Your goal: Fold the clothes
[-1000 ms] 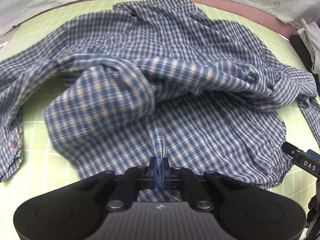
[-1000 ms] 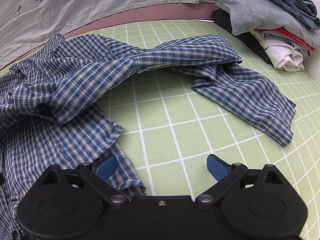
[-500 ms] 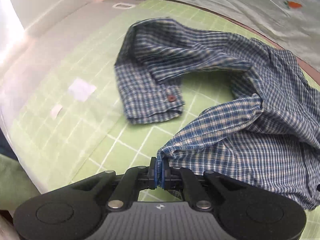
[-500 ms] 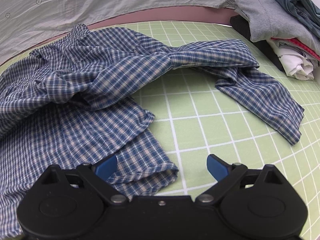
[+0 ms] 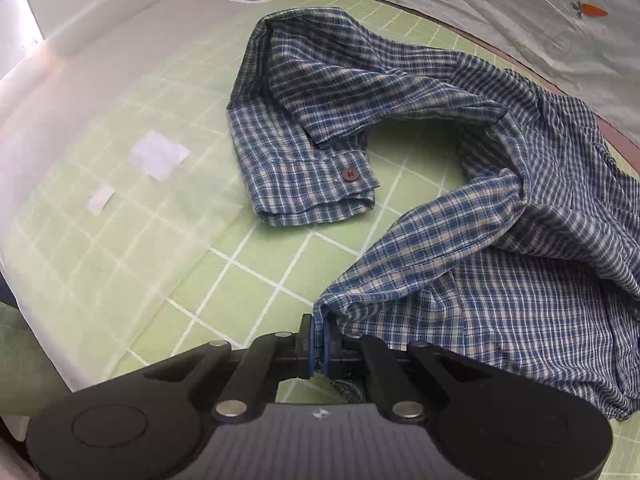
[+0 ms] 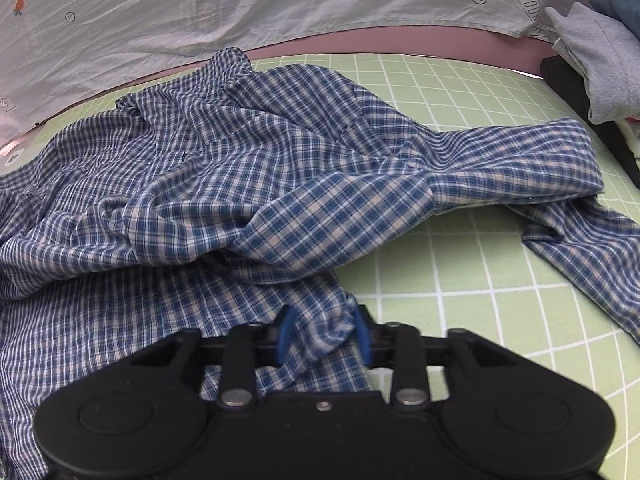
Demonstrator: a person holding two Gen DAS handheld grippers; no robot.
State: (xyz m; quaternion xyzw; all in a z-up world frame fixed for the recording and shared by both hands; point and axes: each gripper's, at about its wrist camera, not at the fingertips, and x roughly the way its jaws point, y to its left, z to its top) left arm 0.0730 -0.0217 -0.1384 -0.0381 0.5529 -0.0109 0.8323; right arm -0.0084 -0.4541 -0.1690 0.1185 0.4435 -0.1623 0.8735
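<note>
Blue-padded jaws of the right gripper (image 6: 322, 338) have just been closing on a bunched hem of the blue-and-white checked cotton shirt (image 6: 248, 200), the left gripper (image 5: 319, 344) pinching another edge tight, so the crumpled shirt mid-frame on the green gridded desk (image 5: 224, 280) can be spread.

our left gripper (image 5: 319, 342) points steeply down, its jaws clamped tight on a corner of the shirt (image 5: 460, 240); our right gripper (image 6: 323, 338) tilts down too, jaws just closing, bunched shirt cloth between the pads.
</note>
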